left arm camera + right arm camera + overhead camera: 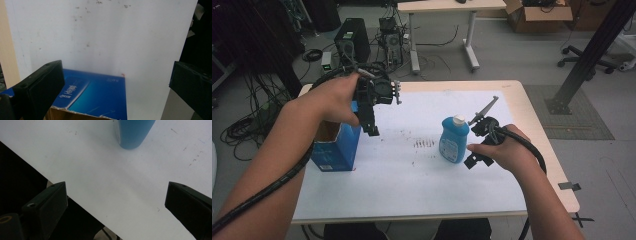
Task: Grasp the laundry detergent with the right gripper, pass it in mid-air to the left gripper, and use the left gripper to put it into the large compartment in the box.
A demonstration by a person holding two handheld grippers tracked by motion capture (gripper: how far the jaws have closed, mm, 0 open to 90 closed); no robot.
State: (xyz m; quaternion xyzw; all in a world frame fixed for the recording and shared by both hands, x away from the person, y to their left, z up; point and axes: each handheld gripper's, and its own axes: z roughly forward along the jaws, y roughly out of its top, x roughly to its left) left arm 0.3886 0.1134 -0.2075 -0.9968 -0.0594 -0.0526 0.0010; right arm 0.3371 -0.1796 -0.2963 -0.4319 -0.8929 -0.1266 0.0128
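Two grippers, both spread wide: the left gripper [373, 122] hovers over the open blue cardboard box [337, 147] near the tabletop's left edge; the right gripper [474, 159] sits just beside the upright blue plastic bottle [454, 140].

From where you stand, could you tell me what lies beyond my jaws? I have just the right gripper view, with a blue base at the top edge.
Observer: That base belongs to a blue bottle with a white cap, standing upright on the white sheet.
Operator: Thank you. Is my right gripper touching it?
Observer: The right gripper sits just beside the bottle, jaws open, nothing between them.
Operator: And where is the left one, please?
Observer: The left gripper is open too, held above an open-topped blue box at the sheet's left edge.
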